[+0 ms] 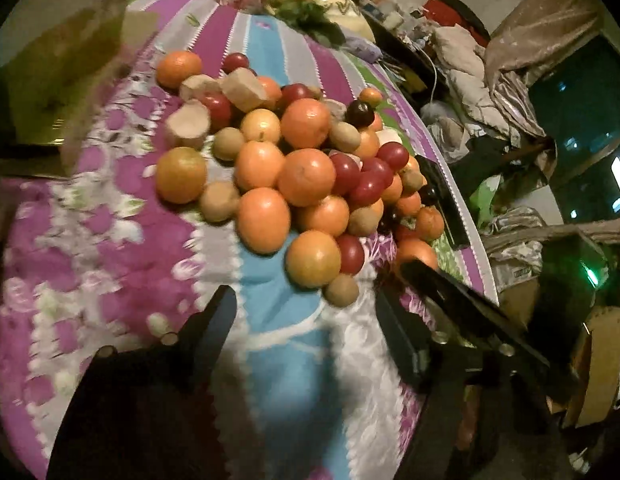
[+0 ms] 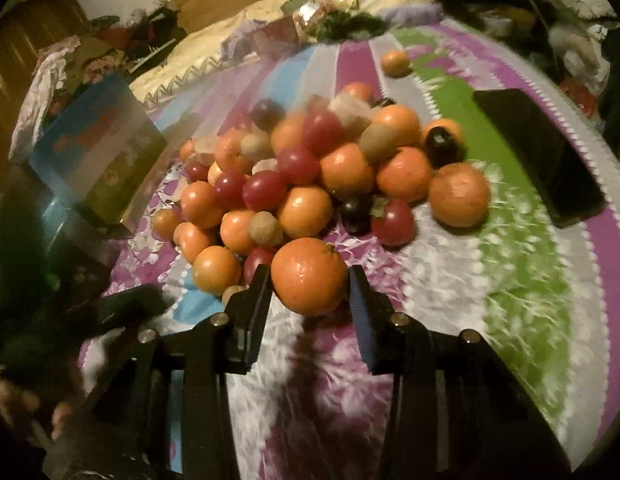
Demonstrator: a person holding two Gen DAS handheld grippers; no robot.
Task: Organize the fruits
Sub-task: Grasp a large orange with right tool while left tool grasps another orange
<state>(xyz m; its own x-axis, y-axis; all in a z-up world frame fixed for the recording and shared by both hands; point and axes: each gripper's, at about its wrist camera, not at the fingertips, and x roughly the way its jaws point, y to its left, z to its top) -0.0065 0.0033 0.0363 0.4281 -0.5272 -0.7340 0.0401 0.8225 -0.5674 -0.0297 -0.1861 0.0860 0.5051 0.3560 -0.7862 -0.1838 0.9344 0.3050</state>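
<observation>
A pile of fruit (image 1: 294, 168) lies on a striped purple, blue and green bedspread (image 1: 122, 240): oranges, red round fruits, brown kiwis and a few dark plums. In the right wrist view my right gripper (image 2: 308, 274) is shut on an orange (image 2: 308, 284) at the near edge of the pile (image 2: 310, 168), with a pad against each side. My left gripper (image 1: 306, 300) stands open just short of the pile, nothing between its fingers. The nearest orange (image 1: 313, 258) and a kiwi (image 1: 341, 289) lie right ahead of its tips.
A black phone (image 2: 537, 156) lies on the bed to the right of the pile. A blue and green box (image 2: 98, 156) stands to its left. One orange (image 2: 395, 63) sits apart at the back. Clothes and cardboard boxes (image 1: 509, 272) crowd the floor beyond the bed edge.
</observation>
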